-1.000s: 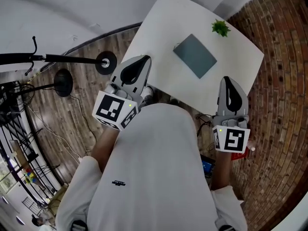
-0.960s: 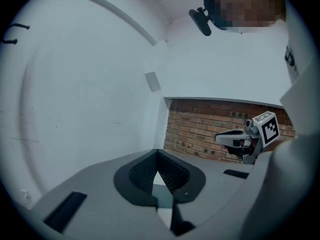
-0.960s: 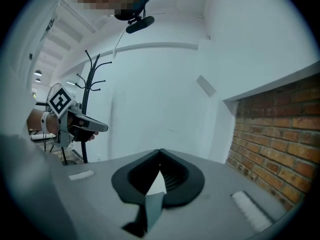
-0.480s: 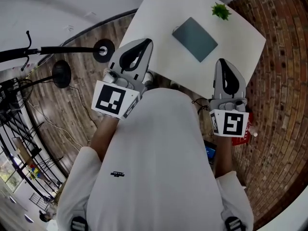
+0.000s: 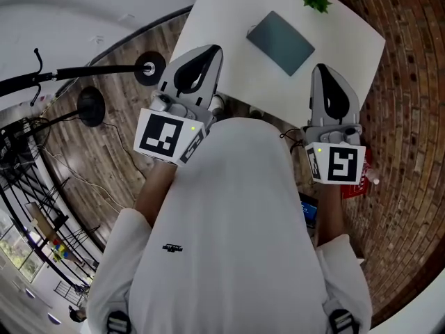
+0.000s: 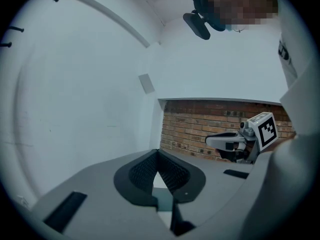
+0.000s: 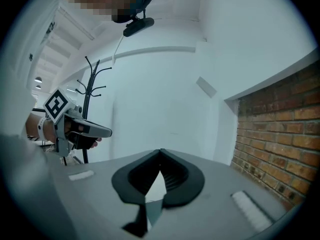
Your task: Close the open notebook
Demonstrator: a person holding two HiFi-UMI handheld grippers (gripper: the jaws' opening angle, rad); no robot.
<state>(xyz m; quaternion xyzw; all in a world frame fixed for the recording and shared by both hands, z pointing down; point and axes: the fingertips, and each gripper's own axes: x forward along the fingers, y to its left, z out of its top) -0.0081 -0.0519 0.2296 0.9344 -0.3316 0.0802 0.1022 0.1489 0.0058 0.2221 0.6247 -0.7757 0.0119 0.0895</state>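
Little changes: left tool (image 5: 212, 51) and right tool (image 5: 322, 72) stay pressed together, empty, by the person's chest; the grey notebook (image 5: 280, 33) lies flat on the white bench (image 5: 222, 19) ahead, seemingly already closed

notebook (image 5: 280, 43) on table (image 5: 217, 28), plant (image 5: 316, 1) behind

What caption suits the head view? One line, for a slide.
Left gripper and right gripper, fingers shut, held before a white table bearing a grey notebook and small green plant.
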